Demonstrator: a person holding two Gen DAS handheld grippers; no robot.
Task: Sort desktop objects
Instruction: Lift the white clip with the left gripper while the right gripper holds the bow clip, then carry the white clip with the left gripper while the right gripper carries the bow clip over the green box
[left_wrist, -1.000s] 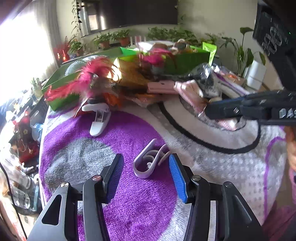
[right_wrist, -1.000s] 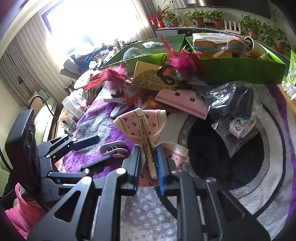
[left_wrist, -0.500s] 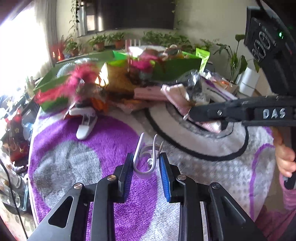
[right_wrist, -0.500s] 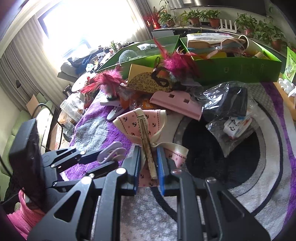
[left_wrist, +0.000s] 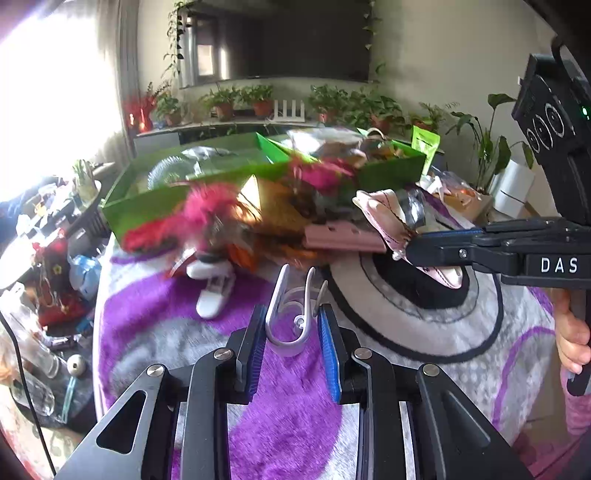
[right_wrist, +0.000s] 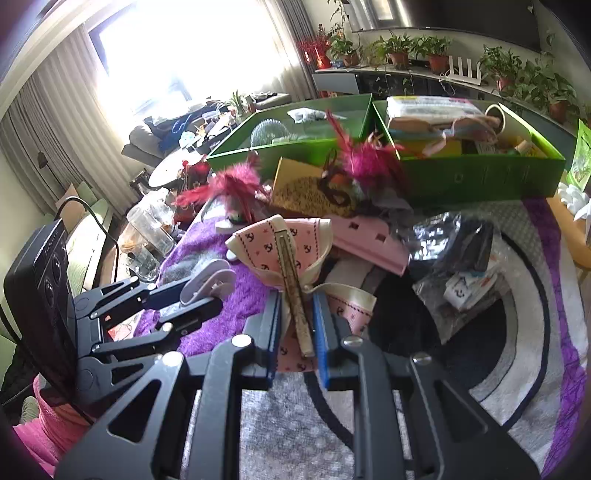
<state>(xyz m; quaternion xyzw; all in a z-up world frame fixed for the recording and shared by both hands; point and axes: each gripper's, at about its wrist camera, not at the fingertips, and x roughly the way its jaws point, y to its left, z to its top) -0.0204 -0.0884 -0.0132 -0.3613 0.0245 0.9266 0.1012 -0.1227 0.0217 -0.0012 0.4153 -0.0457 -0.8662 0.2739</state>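
Jaws of the left gripper (left_wrist: 293, 325), wide a second ago, now clamp the lilac clip (left_wrist: 291, 317) at frame centre (right gripper (right_wrist: 298, 325) unchanged, pinching the pink bow (right_wrist: 284, 247)).

We see a smooth, glossy plastic clip (left_wrist: 291, 317), pale lilac, part see-through; the bow (right_wrist: 284, 251) is printed pink cloth ribbon, faintly shiny, on a glittery bar; under both lies a plush rug (left_wrist: 155, 328), fuzzy and matt; the bag (right_wrist: 454, 258) is crinkled, shiny clear plastic; the boxes (right_wrist: 480, 177) look like smooth green card; the feathers (right_wrist: 365, 155) are fluffy.
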